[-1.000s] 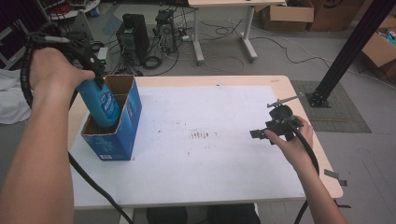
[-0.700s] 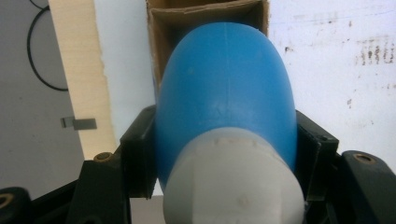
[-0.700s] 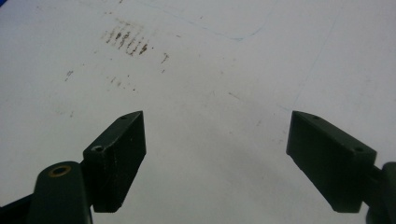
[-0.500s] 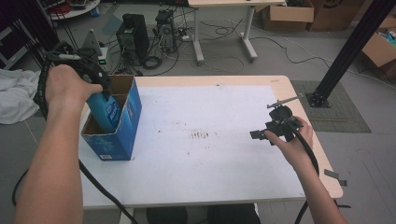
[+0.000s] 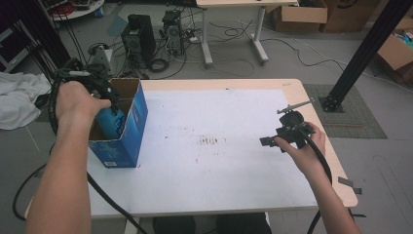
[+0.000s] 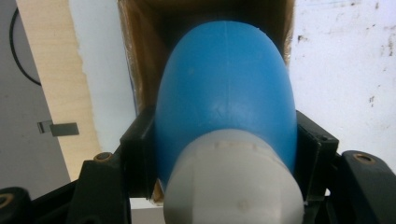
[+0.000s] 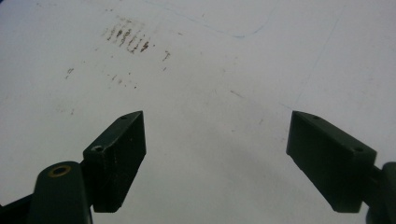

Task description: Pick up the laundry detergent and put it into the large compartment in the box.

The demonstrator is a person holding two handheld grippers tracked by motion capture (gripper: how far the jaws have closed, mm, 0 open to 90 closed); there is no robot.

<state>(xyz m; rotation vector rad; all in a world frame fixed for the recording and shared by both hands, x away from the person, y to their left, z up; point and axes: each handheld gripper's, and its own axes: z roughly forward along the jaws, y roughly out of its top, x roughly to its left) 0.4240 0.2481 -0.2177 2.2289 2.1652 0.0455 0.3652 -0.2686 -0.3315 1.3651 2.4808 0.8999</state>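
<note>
- L gripper (image 5: 108, 100) at approx 9 o'clock on the worktop (image 5: 219, 165), fingers clamped on the blue bottle (image 6: 226, 88) just below its white cap (image 6: 233, 182); the pads press both flanks of the body.
- The bottle hangs base-down, its lower half inside the open blue box (image 5: 127, 141), which stands near the worktop's 9 o'clock edge. Can't tell whether the base touches the box floor yet.
- R gripper (image 5: 272, 142) at approx 3 o'clock, well apart from the box. Fingers (image 7: 116, 149) spread wide, nothing between them, held just over bare worktop.
- Risks, as I judge them:
  - Letting go too early: if the base isn't down, the bottle drops and may tip against the box wall or rock the box.
  - Bottle or fingers catching the cardboard rim or a flap: the box is light and nothing steadies it, so it could slide twd the nearby edge.
  - Grip is on a rounded, tapering shoulder: the bottle could slip or swivel if it's pushed against the wall.
  - Pulling the L gripper out before the fingers clear the bottle could drag it back up.
- R gripper could brace the box, but it's too far off for that now.
</note>
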